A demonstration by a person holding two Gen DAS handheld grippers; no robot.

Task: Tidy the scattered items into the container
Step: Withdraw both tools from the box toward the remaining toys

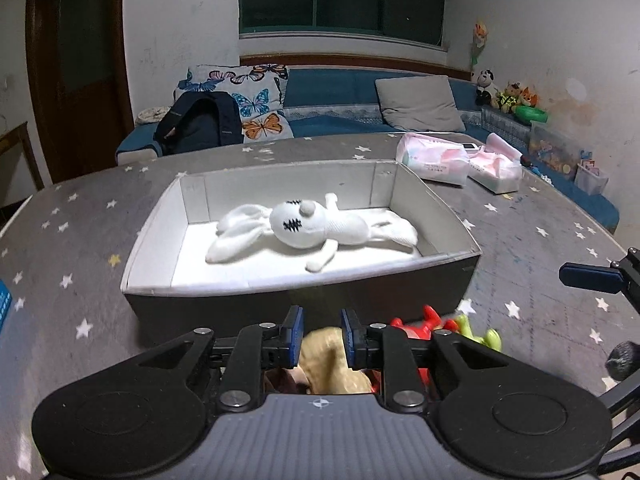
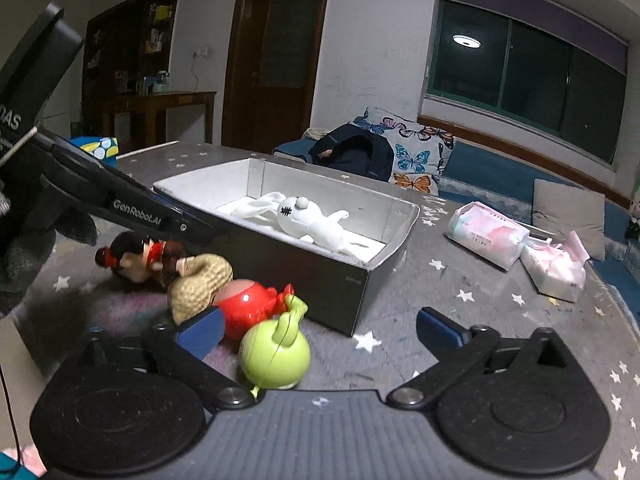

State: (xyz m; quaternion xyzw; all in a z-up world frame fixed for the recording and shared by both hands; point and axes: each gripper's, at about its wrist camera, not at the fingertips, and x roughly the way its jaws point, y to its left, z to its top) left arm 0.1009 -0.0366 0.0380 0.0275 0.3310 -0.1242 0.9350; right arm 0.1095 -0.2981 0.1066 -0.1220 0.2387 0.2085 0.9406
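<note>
Right wrist view shows the right gripper (image 2: 320,332) spread wide and empty above the table (image 2: 500,312), with the green toy (image 2: 276,354) at its seven o'clock, touching the red toy (image 2: 250,306). Both look like hard, glossy plastic, probably light but slippery; the green toy's narrow neck seems the surest hold. The left gripper (image 1: 322,334) stands part open around the tan knitted toy (image 1: 332,364), which looks soft; whether its pads press cannot be told. At twelve o'clock the box (image 2: 384,280) holds a white rabbit (image 2: 316,220), with room left beside it. Its near wall must be cleared.
</note>
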